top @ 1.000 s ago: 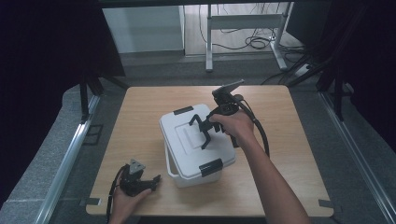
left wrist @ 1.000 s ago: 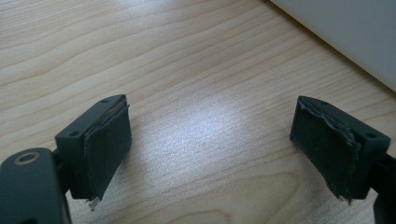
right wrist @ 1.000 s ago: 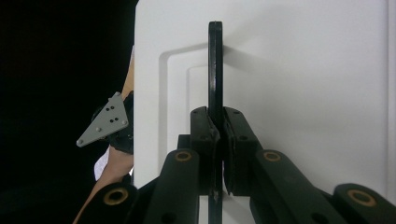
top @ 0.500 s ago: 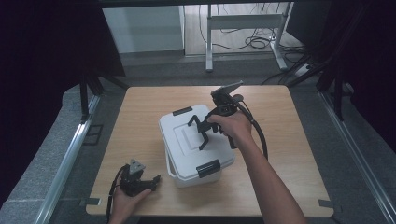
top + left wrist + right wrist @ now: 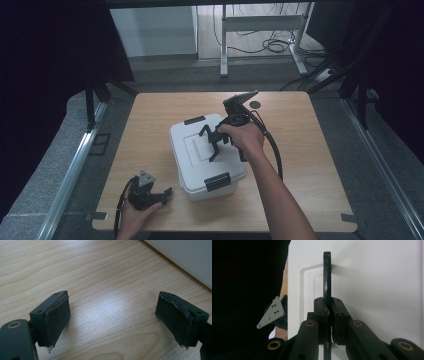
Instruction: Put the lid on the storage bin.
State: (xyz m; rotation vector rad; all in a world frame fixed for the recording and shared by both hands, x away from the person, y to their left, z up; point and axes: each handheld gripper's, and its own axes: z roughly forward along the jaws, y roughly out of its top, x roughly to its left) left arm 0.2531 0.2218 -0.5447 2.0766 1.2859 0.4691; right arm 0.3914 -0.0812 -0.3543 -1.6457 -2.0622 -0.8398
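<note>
A white lidded box (image 5: 192, 147) stands in the middle of the wooden table (image 5: 310, 150), with a black latch at its far end (image 5: 194, 120) and another at its near end (image 5: 217, 181). Its thin black lid handle (image 5: 327, 272) stands upright on the lid (image 5: 374, 277). My right gripper (image 5: 328, 305) is shut on that handle, reaching over the lid from the right (image 5: 220, 142). My left gripper (image 5: 162, 195) rests on the table left of the box's near corner. It is open (image 5: 112, 312), with bare wood between its pads and a white box wall (image 5: 190, 257) at the upper right.
A small dark round mark (image 5: 255, 105) lies on the table behind the box. The right gripper's cable (image 5: 275, 155) loops over the tabletop on the right. Beyond the far edge stand metal frame legs (image 5: 223, 45) and loose floor cables (image 5: 270, 46). Dark curtains flank both sides.
</note>
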